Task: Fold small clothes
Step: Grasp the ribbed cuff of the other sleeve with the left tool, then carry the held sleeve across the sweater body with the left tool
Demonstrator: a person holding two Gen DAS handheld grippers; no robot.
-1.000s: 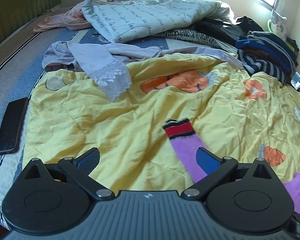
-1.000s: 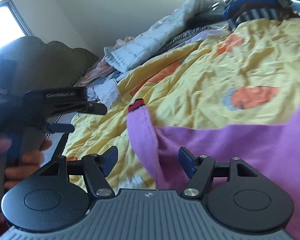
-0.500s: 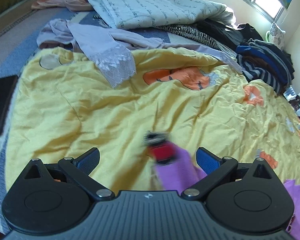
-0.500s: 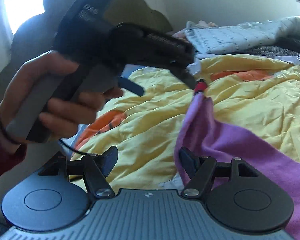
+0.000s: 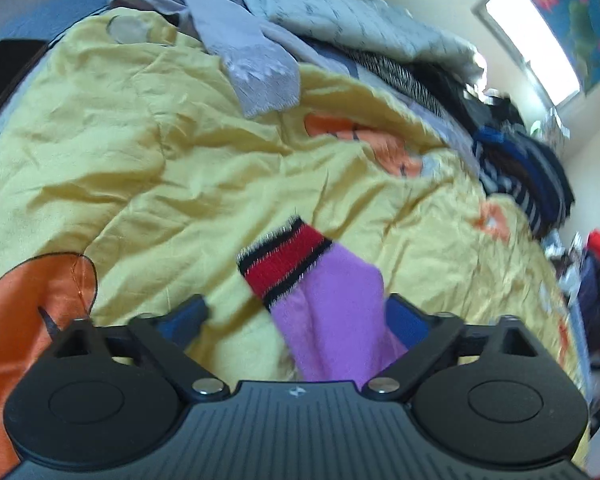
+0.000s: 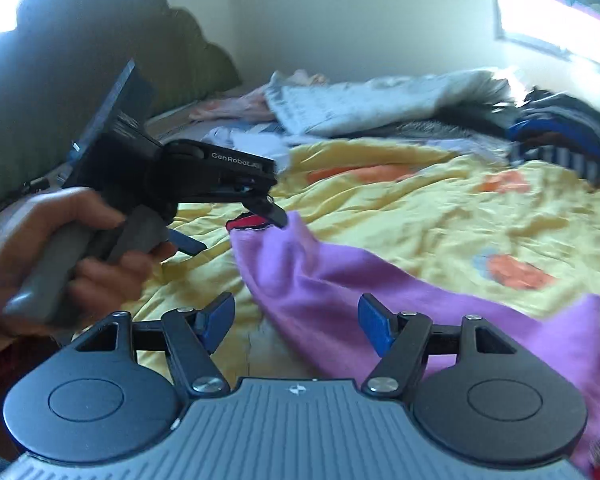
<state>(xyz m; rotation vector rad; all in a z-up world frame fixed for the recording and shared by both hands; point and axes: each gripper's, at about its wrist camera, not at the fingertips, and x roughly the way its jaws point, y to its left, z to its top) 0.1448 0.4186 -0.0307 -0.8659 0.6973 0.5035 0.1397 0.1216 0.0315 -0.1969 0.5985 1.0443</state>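
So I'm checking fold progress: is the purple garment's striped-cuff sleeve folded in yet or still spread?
Still spread: the sleeve lies stretched out over the yellow blanket, its red-and-black cuff pointing away from the body, nothing doubled over.

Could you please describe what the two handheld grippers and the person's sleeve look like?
Both the left gripper and right gripper have black linkages, blue pads and ribbed grey bodies. Side-on, the left gripper shows white "GenRobot" lettering and a grey handle. The sleeve looks dark red.

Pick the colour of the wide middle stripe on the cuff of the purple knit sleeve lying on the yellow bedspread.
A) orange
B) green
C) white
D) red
D: the cuff of the purple knit sleeve shows a broad red band edged by black stripes, lying on the crumpled yellow bedspread.
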